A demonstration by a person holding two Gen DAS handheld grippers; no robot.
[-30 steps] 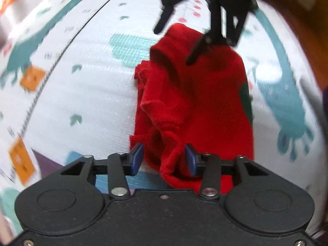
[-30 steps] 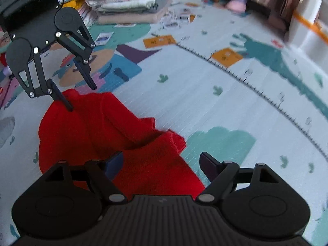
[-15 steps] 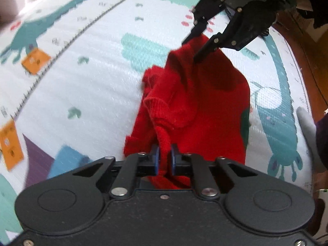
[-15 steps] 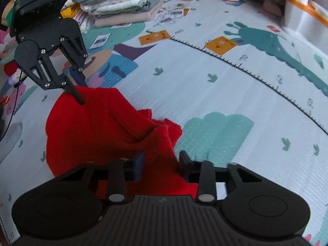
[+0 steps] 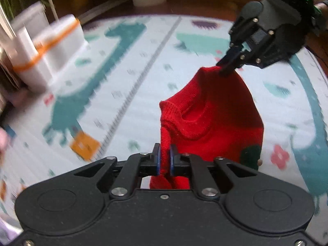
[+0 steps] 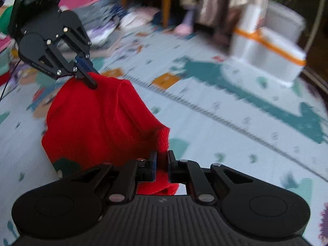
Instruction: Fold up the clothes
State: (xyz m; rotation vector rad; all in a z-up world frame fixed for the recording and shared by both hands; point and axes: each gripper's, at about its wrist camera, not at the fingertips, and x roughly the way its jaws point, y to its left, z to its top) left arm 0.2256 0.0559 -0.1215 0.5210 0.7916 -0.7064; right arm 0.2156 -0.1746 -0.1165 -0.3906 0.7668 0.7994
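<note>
We hold a red sweater [image 5: 215,110] between our two grippers, lifted over the play mat [image 5: 133,94]. Our left gripper [image 5: 164,160] is clenched on a bunched fold of the knit near the ribbed collar, the blue pads pressing the cloth from both sides. Our right gripper [image 6: 162,162] has just been closing and now pinches another fold of the same sweater, with red cloth caught between its jaws and a bit poking out below them. In the left wrist view the right gripper [image 5: 224,69] shows at the upper right, its tips biting the top edge of the sweater; in the right wrist view the left gripper [image 6: 90,82] does the same at the upper left. The sweater hangs slack between the two grips, its body sagging toward the mat, and we cannot tell whether its lower part still touches the mat. A dark green patch [image 5: 251,153] shows on its lower part. A white box [image 6: 268,55] with an orange band sits at the mat's far edge. Piles of clothes [image 6: 106,30] lie blurred beyond the mat.
</note>
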